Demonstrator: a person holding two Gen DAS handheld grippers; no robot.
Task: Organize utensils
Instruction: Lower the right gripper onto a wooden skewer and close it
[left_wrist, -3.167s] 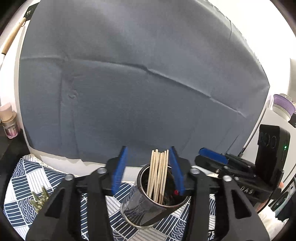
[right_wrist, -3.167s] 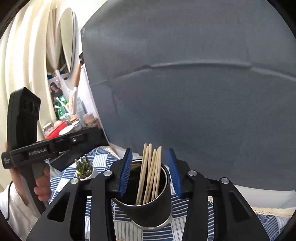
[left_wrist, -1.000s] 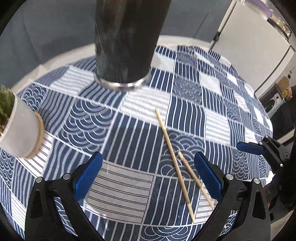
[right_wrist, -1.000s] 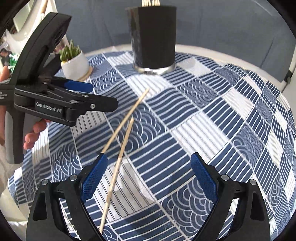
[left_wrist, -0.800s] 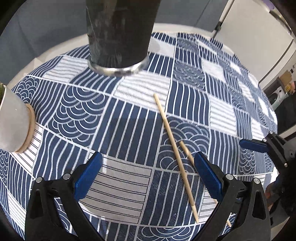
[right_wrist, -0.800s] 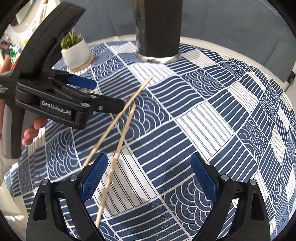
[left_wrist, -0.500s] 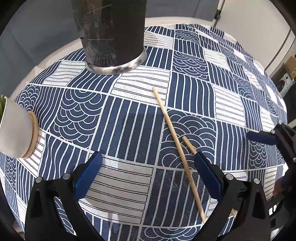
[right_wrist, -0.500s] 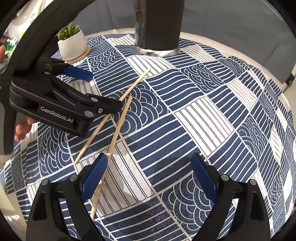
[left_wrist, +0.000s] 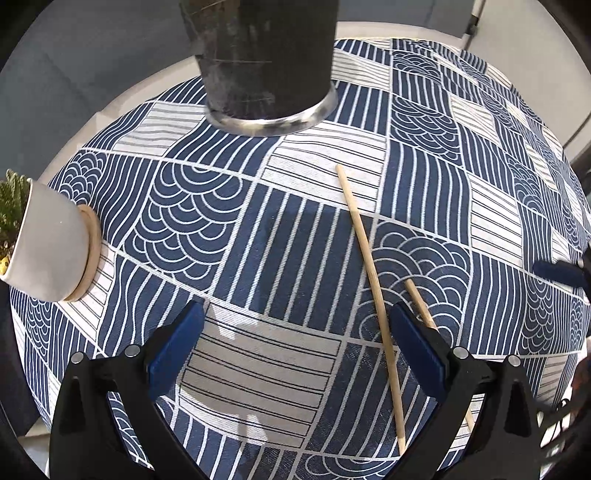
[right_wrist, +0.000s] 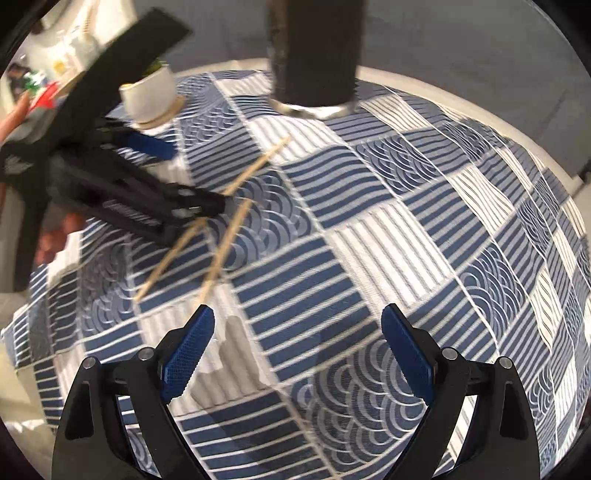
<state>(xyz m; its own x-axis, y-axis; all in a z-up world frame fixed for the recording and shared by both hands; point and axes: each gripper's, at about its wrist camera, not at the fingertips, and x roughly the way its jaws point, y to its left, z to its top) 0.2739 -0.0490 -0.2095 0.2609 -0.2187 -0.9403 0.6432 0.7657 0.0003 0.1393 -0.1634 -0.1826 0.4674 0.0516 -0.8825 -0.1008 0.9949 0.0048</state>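
Two wooden chopsticks lie loose on the blue-and-white patterned tablecloth (left_wrist: 258, 243). The longer chopstick (left_wrist: 369, 273) runs between my left gripper's fingers, close to the right one. The shorter chopstick (left_wrist: 417, 299) is partly hidden behind that right finger (left_wrist: 417, 347). My left gripper (left_wrist: 295, 328) is open and holds nothing. The black cylindrical holder (left_wrist: 258, 55) stands upright behind the chopsticks. In the blurred right wrist view, both chopsticks (right_wrist: 225, 243) lie ahead and to the left of my open, empty right gripper (right_wrist: 295, 332). The left gripper (right_wrist: 197, 177) hovers over them there, with the holder (right_wrist: 314, 48) beyond.
A small white pot with a green plant (left_wrist: 48, 243) sits on a wooden coaster at the left, seen also as the pot (right_wrist: 151, 96) in the right view. The table's pale round edge (left_wrist: 110, 99) curves behind the holder. A hand (right_wrist: 55, 236) grips the left tool.
Both grippers have left the holder and come down over the table, open. In the last second the left gripper moved closer to the chopsticks; the right view now shows them further left, with motion blur.
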